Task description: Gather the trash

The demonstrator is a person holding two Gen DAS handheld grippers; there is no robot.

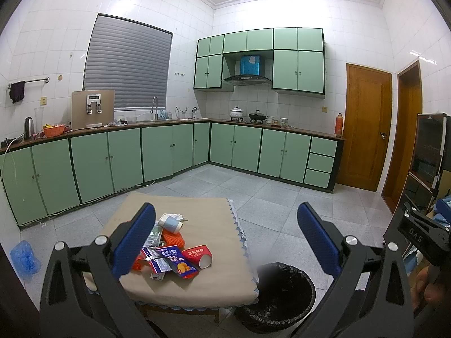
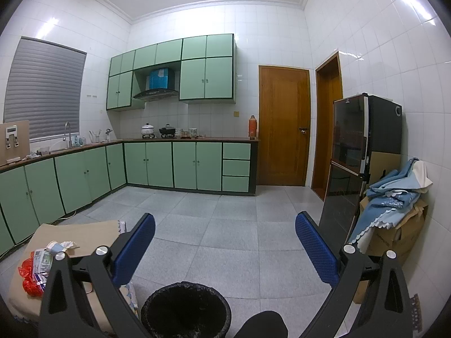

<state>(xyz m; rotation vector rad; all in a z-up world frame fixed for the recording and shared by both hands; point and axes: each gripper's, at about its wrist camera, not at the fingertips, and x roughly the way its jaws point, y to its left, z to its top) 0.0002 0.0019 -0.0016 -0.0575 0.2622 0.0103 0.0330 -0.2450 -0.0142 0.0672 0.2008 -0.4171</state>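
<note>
while spread, both tongs (image 1: 225,242) (image 2: 224,243) clear of table edge (image 1: 242,239)

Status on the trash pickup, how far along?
Done: nothing visible; the bin shows only its black liner. In hand: nothing; the left gripper and right gripper are both open and empty. Left: the whole pile on the table, including the red paper cup, the snack wrapper and the white-and-blue cup.

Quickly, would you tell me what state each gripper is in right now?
Left gripper: open, holding nothing.
Right gripper: open, holding nothing.
</note>
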